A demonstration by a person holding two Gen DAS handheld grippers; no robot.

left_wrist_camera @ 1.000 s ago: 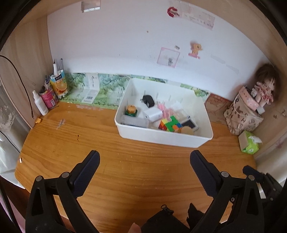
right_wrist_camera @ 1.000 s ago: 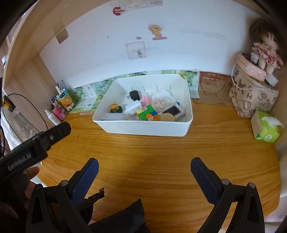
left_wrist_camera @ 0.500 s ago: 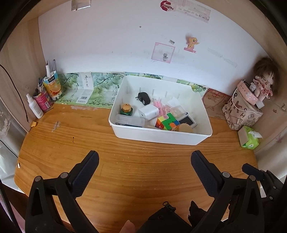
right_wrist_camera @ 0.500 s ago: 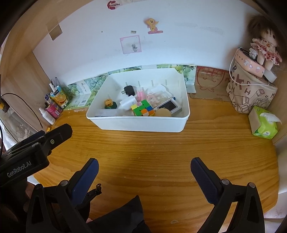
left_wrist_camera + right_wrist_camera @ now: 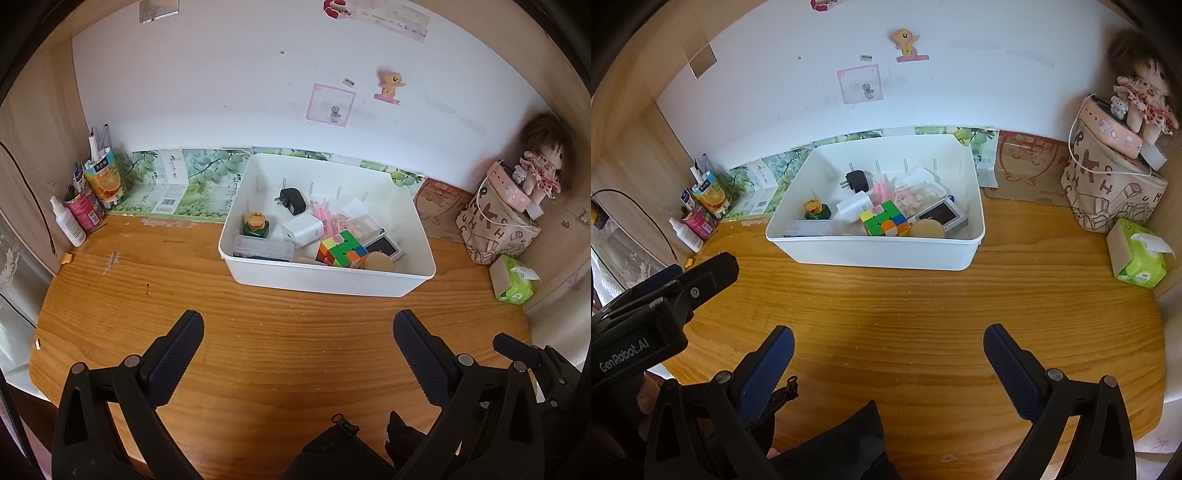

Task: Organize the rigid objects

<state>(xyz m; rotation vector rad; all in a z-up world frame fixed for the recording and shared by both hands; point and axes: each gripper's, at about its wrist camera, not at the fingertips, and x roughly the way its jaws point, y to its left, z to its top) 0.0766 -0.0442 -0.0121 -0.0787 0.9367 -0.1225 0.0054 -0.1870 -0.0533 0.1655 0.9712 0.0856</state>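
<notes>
Bin point(image 5: 325, 284) beyond spread tongs point(image 5: 297, 354)

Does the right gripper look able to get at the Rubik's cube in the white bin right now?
Probably yes: the right gripper is open, the desk ahead is bare, and the Rubik's cube sits exposed near the white bin's front wall.

The white plastic bin's point(image 5: 332, 280) near wall hides the lower parts of everything packed against it: the multicoloured puzzle cube point(image 5: 341, 248), the round tan wooden disc point(image 5: 378, 263) and the clear flat plastic case point(image 5: 263, 249) all lose their bases behind it. Behind the cube, a dark-screened small device point(image 5: 940, 214) is half covered. The pink sticks point(image 5: 320, 218) and clear wrappers further back in the bin blur together, too small to tell. Printing on the green-patterned cardboard strip point(image 5: 177, 184) left of the bin is unreadable.
</notes>
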